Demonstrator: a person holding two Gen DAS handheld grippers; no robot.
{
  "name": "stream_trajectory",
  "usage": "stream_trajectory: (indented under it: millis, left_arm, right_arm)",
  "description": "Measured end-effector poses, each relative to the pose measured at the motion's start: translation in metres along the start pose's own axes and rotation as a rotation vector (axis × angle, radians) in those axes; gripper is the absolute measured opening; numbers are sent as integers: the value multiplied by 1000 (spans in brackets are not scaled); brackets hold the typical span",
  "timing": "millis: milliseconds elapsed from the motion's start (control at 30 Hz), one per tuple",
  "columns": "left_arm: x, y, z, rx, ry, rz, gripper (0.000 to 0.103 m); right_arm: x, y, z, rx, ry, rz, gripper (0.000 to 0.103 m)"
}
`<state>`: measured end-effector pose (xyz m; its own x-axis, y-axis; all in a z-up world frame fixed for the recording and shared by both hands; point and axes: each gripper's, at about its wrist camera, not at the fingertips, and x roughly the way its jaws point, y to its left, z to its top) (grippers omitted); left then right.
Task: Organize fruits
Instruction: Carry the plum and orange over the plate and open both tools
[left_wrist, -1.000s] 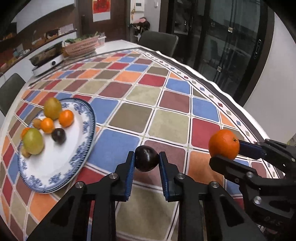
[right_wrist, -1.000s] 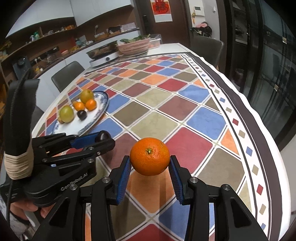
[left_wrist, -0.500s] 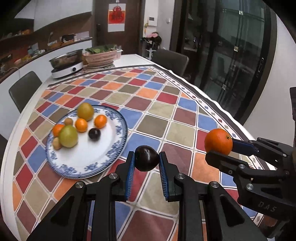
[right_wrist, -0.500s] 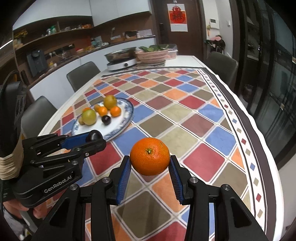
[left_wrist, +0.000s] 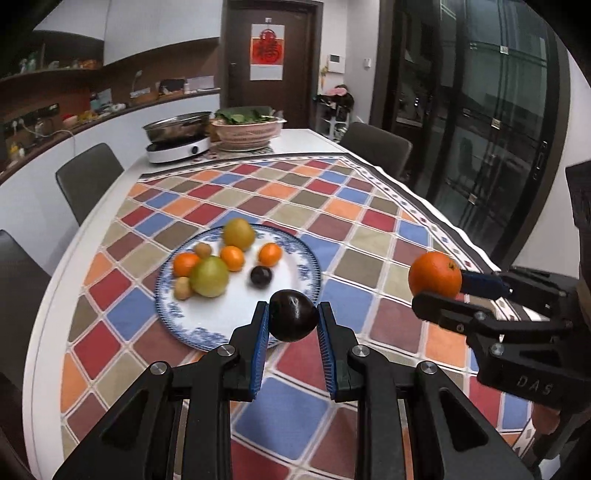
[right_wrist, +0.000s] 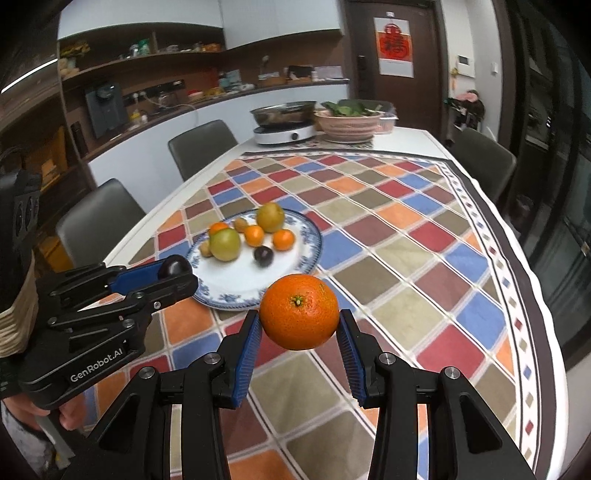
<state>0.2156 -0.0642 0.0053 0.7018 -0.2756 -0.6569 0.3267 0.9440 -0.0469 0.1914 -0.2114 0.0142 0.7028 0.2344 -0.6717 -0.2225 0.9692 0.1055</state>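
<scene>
We are gripping a dark plum (left_wrist: 293, 320) in the left gripper (left_wrist: 291, 325) and an orange (right_wrist: 299, 312) in the right gripper (right_wrist: 300, 328), both above a chequered tablecloth (left_wrist: 373, 229). Ahead of both is sitting the fruit plate (left_wrist: 236, 317); beyond, a cooker (left_wrist: 177, 147), chairs and a dark door (left_wrist: 273, 62).

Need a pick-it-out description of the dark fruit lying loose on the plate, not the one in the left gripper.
Find the blue-and-white plate on the chequered tablecloth. The dark plum lies on its white centre, apart from the cluster, just below the small orange. It is the only near-black fruit on the plate; its neighbours are orange, green or yellow-brown.
</scene>
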Motion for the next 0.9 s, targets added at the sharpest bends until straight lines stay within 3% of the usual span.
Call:
stream_trajectory:
  millis: [367,900]
  left_arm:
    - [23,34,4,-17,-6,17,26]
    - [88,66,2,-61,90,-10,26]
  right_arm:
    - [47,20,29,-70,13,70,43]
    - [129,21,41,-108,112,119,43]
